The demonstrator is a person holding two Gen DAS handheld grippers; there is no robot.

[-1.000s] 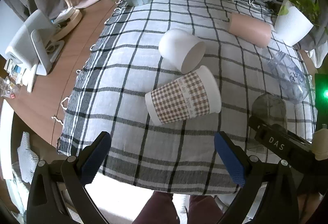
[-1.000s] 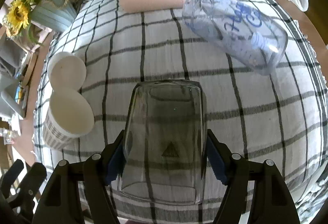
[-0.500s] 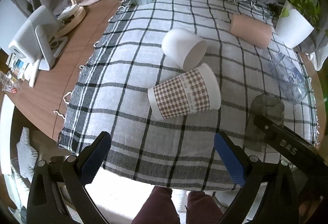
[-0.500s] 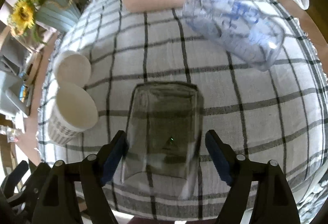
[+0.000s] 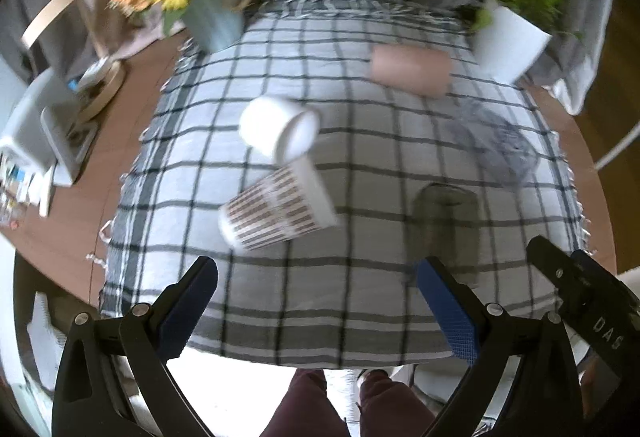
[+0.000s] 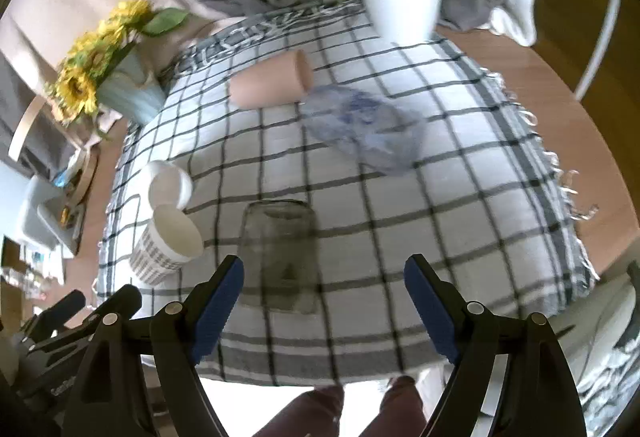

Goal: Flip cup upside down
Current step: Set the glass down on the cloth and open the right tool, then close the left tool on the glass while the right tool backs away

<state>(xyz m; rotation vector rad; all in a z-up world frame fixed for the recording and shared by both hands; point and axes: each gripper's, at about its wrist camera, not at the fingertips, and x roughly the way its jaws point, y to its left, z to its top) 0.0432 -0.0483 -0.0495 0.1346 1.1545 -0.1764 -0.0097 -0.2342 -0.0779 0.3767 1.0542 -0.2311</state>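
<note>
"While both claws hang over the near edge of the checked cloth (image 6: 400,197), where's the glass?"

"The smoky glass cup (image 6: 278,257) stands mouth-down on the cloth, just ahead of the right gripper (image 6: 324,293), nearer its left finger. Nothing touches it: those jaws are spread wide and empty."

"And the other one?"

"The left gripper (image 5: 316,301) is spread too, holding nothing. Beyond it 2 paper cups lie on their sides, touching: a checked cup (image 5: 276,213) and a white cup (image 5: 278,129). Further back lie a pink cup (image 6: 272,87) and a clear bottle (image 6: 362,129)."
</note>
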